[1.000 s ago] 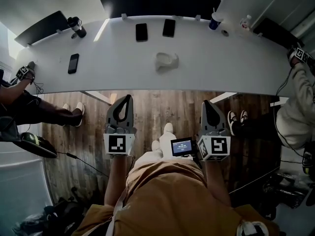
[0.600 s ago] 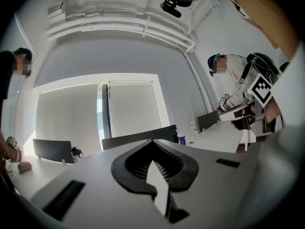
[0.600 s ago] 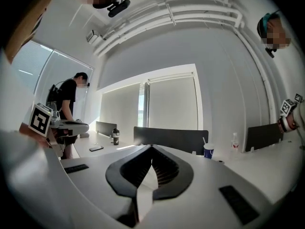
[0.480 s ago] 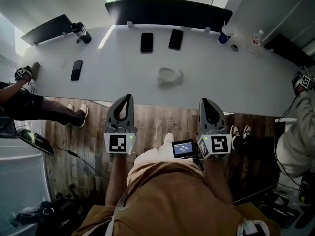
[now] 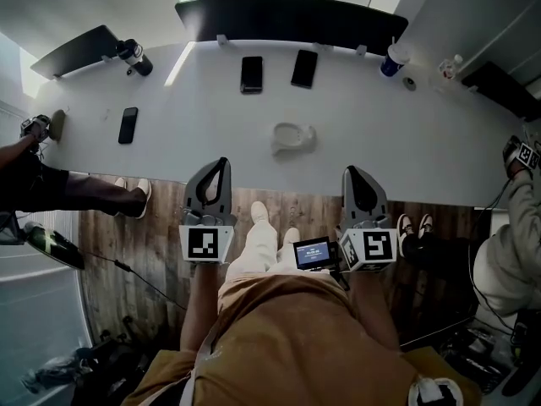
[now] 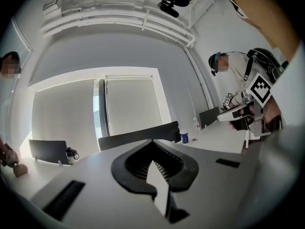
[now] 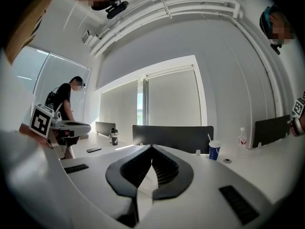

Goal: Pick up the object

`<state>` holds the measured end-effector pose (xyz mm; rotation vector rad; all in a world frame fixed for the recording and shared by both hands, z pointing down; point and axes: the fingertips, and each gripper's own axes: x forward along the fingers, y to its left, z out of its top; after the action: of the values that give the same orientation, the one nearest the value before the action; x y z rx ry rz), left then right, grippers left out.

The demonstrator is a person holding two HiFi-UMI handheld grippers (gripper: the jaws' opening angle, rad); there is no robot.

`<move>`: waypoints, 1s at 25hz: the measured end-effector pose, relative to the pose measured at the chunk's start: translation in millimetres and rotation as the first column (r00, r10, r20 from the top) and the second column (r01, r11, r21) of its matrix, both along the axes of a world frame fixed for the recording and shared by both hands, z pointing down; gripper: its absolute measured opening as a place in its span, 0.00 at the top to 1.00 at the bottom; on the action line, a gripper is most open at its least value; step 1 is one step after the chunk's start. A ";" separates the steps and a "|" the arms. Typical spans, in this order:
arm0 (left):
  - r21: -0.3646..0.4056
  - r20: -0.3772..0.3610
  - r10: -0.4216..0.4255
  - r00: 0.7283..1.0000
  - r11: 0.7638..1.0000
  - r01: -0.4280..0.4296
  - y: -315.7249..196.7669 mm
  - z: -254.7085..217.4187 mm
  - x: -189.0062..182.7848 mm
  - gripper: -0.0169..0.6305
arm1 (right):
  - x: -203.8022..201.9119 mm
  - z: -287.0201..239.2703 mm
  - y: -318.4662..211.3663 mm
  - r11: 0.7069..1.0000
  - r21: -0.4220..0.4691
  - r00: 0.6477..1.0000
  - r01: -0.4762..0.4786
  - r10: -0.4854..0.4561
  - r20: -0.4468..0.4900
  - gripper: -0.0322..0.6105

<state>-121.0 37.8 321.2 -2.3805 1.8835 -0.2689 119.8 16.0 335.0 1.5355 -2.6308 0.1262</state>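
Note:
A small white lumpy object [image 5: 293, 137] lies on the long white table [image 5: 211, 117], a little back from its near edge. My left gripper [image 5: 218, 166] is shut and empty, its tip at the table's near edge, left of the object. My right gripper [image 5: 355, 172] is also shut and empty, at the same edge to the object's right. In the left gripper view the closed jaws of the left gripper [image 6: 152, 143] point across the tabletop. The right gripper view shows the right gripper [image 7: 152, 148] the same way. The object is not visible in either gripper view.
Two dark phones [image 5: 251, 74] [image 5: 304, 68] lie behind the object and a third phone [image 5: 128, 125] lies at the left. A black bottle [image 5: 135, 56], a blue cup [image 5: 391, 61] and dark screens [image 5: 287, 19] line the far side. Other people stand at both ends.
The table has come closer, so both gripper tips now reach its near edge. The person's foot has stepped forward. Both grippers stayed shut.

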 end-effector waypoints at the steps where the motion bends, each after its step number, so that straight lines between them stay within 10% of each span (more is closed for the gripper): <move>1: 0.003 0.000 0.006 1.000 1.000 -0.006 -7.4 0.9 -2.5 0.96 | -2.6 0.8 -6.1 1.000 -0.002 1.000 -0.005 0.005 -0.002 0.94; 9: 0.041 0.046 0.094 0.995 0.995 -0.096 -81.2 0.2 -28.1 0.96 | -30.7 15.2 -58.5 0.995 -0.064 0.997 -0.073 0.073 -0.003 0.94; 25: -0.133 -0.025 0.121 0.992 0.983 -0.123 -165.2 68.3 -35.1 0.96 | -55.7 83.1 -109.1 0.970 -0.244 0.999 -0.015 0.025 0.037 0.93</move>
<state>-156.1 -127.3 389.6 -2.5811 1.7701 -0.3784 64.0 -93.1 418.0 1.4902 -2.5155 0.4671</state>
